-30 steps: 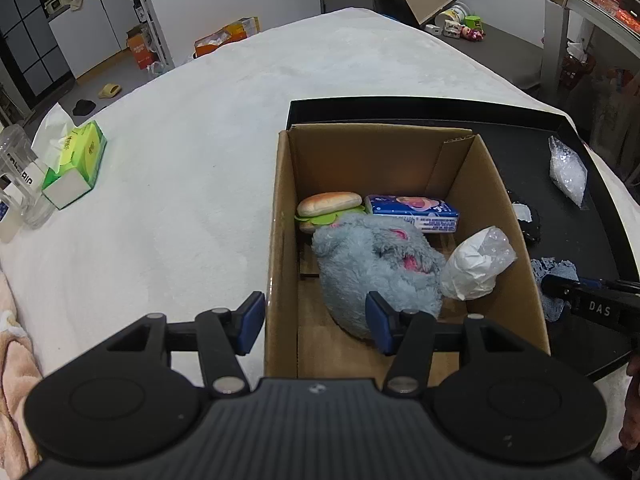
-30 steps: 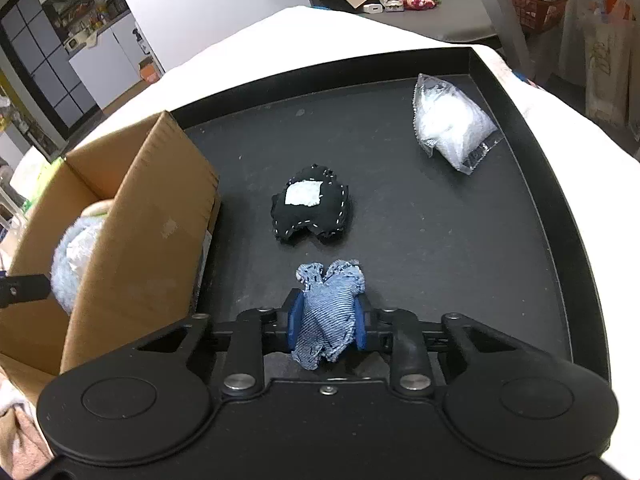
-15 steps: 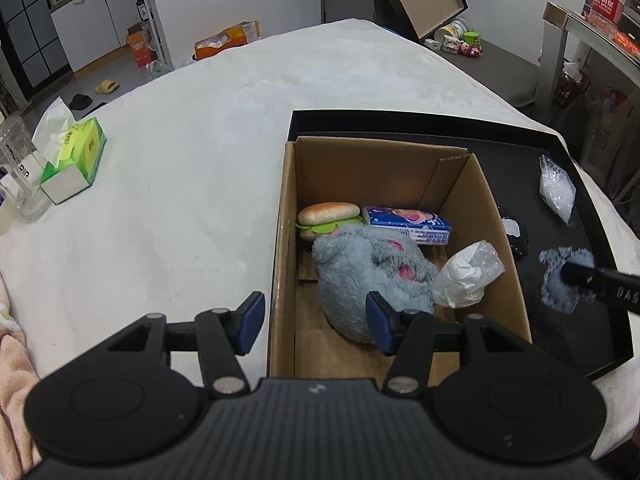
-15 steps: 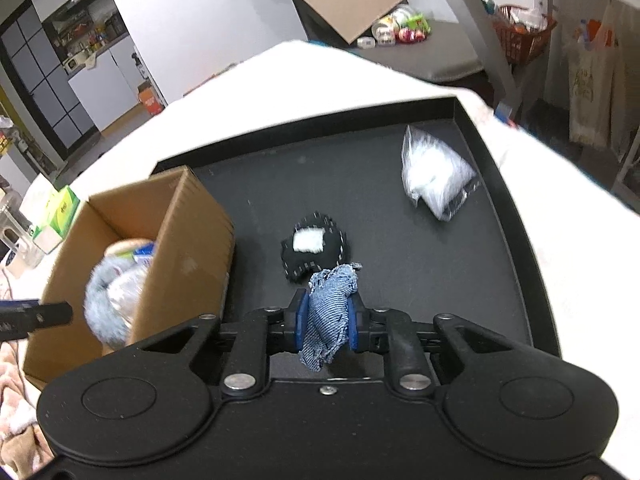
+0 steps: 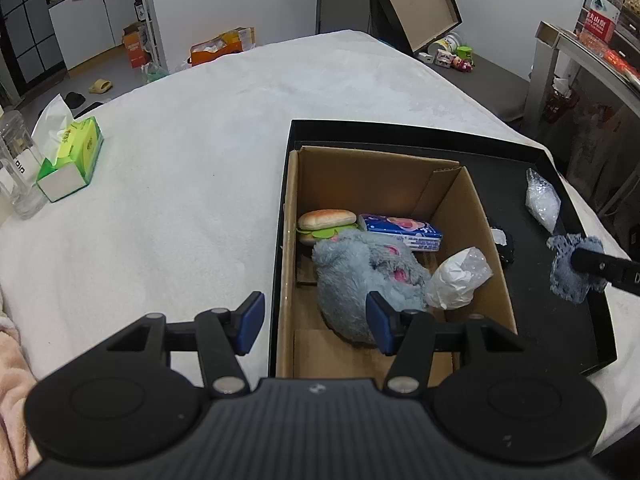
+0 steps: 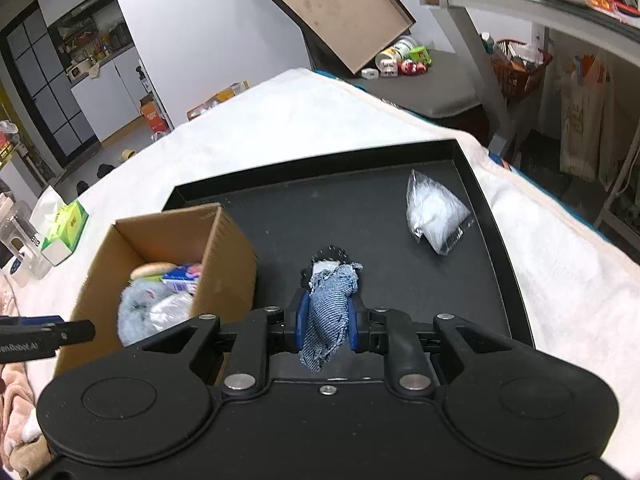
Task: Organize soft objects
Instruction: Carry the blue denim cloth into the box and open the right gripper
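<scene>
My right gripper [image 6: 326,320] is shut on a frayed blue denim scrap [image 6: 328,312], held above the black tray [image 6: 320,160]. From the left wrist the scrap [image 5: 568,280] hangs at the right. Just ahead of it on the tray lies a black patch [image 6: 330,256]; a clear bag of white filling [image 6: 434,212] lies farther right. The cardboard box [image 5: 492,248] on the tray's left holds a grey plush [image 5: 360,276], a toy bun [image 5: 326,220], a blue tissue pack [image 5: 400,232] and a white bag [image 5: 456,280]. My left gripper [image 5: 314,324] hovers open over the box's near left wall, holding nothing.
A white fleece cover [image 5: 180,200] spreads under the tray. On its left stand a green tissue box [image 5: 70,160] and a clear jar [image 5: 16,176]. Pink cloth [image 5: 12,380] lies at the near left edge. A metal shelf [image 6: 520,0] stands at the right.
The right gripper has risen with the denim scrap, lifting it off the tray floor. The left gripper has stayed over the box, tilting only slightly.
</scene>
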Demonstrator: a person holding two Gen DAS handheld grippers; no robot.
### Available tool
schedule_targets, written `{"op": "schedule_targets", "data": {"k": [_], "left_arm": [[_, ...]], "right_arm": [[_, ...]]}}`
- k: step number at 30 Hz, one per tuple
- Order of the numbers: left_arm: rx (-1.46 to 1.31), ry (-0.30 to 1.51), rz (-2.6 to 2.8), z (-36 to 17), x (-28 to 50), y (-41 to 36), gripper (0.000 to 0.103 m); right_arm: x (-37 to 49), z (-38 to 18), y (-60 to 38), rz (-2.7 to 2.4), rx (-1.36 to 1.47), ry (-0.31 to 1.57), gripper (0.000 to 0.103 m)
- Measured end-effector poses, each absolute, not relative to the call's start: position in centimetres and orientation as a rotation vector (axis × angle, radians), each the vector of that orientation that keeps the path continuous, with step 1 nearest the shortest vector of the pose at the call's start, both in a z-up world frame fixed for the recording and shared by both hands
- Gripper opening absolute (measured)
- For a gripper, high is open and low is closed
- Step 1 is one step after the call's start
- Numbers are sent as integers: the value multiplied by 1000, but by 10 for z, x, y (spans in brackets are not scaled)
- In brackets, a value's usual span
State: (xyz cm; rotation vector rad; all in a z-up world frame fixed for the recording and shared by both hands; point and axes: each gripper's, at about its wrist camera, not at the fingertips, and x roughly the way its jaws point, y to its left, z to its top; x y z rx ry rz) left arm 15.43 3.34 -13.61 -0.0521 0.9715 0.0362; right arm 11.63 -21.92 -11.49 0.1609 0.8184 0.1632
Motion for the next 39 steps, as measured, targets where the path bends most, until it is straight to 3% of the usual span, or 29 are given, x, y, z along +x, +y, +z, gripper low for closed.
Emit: {"op": "schedule_targets", "data": {"k": [14,39], "left_arm": [[-87,957,8,-134,146,47,54],[-187,956,-48,-146,136,73,54]], "right_arm": [[111,-80,-186,197,130,754,20],[104,-78,-102,316,52,754,20]]}}
